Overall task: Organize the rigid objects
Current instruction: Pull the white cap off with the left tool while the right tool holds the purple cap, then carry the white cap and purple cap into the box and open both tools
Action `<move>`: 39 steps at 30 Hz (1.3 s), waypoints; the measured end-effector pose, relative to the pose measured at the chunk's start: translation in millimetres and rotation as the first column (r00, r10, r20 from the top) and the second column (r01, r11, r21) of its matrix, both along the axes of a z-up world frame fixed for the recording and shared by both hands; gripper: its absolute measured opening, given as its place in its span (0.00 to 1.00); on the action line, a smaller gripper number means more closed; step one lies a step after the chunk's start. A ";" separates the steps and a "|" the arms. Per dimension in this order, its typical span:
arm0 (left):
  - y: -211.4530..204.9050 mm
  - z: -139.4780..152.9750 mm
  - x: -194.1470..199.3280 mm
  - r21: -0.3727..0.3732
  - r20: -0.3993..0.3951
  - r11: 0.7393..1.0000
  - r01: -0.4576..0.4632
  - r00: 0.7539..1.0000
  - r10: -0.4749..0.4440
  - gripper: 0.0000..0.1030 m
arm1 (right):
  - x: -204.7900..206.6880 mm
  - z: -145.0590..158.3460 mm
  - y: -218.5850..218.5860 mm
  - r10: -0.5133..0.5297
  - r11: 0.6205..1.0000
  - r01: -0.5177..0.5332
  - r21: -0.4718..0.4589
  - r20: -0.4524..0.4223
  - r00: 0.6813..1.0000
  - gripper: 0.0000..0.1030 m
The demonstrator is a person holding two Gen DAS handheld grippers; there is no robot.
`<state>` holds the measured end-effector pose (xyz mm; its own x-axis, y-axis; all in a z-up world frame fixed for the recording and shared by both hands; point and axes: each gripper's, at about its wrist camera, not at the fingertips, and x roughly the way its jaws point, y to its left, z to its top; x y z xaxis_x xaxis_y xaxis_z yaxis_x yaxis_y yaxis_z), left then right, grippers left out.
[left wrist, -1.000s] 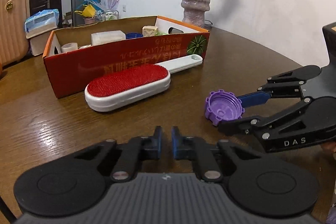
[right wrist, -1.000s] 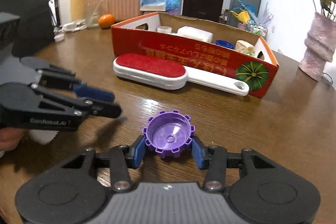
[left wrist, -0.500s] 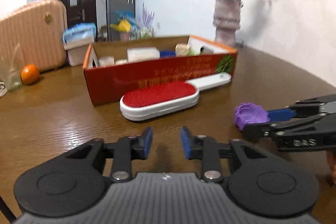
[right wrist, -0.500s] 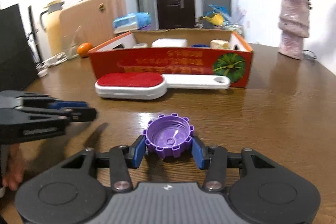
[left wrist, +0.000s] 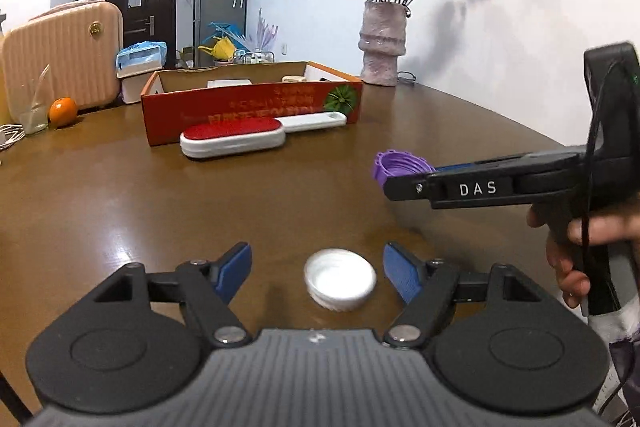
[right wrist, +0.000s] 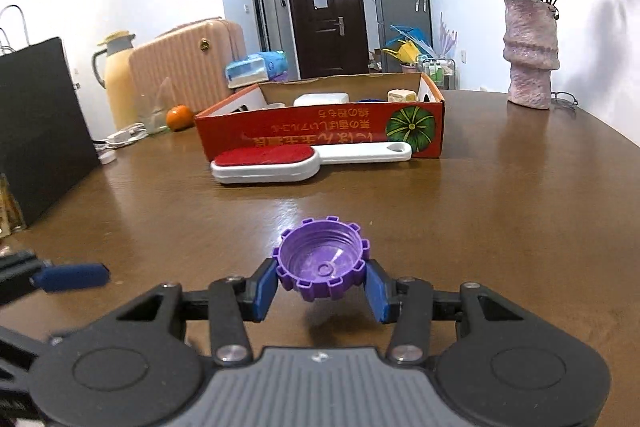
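Observation:
A white bottle cap [left wrist: 340,284] lies on the brown table between the blue pads of my left gripper [left wrist: 318,275], whose jaws are opening and stand apart from the cap on both sides. My right gripper [right wrist: 322,287] is shut on a purple ridged cap [right wrist: 320,259], held a little above the table; it also shows at the right of the left wrist view as the purple cap [left wrist: 400,165]. Farther back a red-and-white lint brush [left wrist: 240,137] lies against the front of an orange cardboard box [left wrist: 248,107] holding several small items.
A pink vase of dried roses [left wrist: 382,43] stands at the back right beside the wall. An orange [left wrist: 63,109] and a clear bag sit at the back left, near a pink suitcase. A black box [right wrist: 36,123] stands at the table's left edge.
My left gripper went from shut to wide open and drew back, bringing the white cap into view between its pads. The right gripper, still gripping the purple cap, moved and lifted slightly.

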<state>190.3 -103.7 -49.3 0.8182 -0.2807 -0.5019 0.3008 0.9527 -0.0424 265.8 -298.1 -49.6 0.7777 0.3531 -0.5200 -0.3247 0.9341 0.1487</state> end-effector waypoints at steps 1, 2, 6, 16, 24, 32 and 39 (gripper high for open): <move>-5.3 -1.1 -4.2 0.008 0.007 1.000 -0.004 1.000 0.004 0.73 | -6.5 0.2 -1.1 0.007 1.000 -0.007 -0.002 0.005 1.000 0.45; -10.0 -2.2 -6.7 0.017 0.009 1.000 -0.008 1.000 0.008 0.73 | -13.5 0.6 -2.6 0.013 1.000 -0.013 -0.006 0.012 1.000 0.45; -26.2 -9.1 -5.9 0.051 -0.007 0.998 -0.033 0.999 0.033 0.63 | -34.4 0.5 -11.7 -0.013 1.000 0.013 0.006 0.027 1.000 0.45; -34.1 -19.8 2.7 0.057 -0.048 0.993 -0.100 0.994 0.103 0.40 | -76.7 -10.9 -21.9 -0.042 0.998 0.041 0.039 0.024 0.999 0.45; -30.4 -14.2 -0.6 0.047 -0.047 0.987 -0.156 0.986 0.158 0.40 | -91.7 -7.1 -17.5 -0.015 0.998 0.012 0.059 0.058 0.998 0.45; -19.5 0.1 -7.4 0.015 -0.010 0.987 -0.160 0.987 0.160 0.40 | -90.4 -7.2 -9.5 -0.014 0.998 0.012 0.059 0.043 0.999 0.45; 6.4 11.0 1.8 -0.030 0.004 0.978 -0.205 0.979 0.205 0.40 | -81.1 -0.5 5.2 -0.004 0.999 0.001 0.052 0.061 0.998 0.45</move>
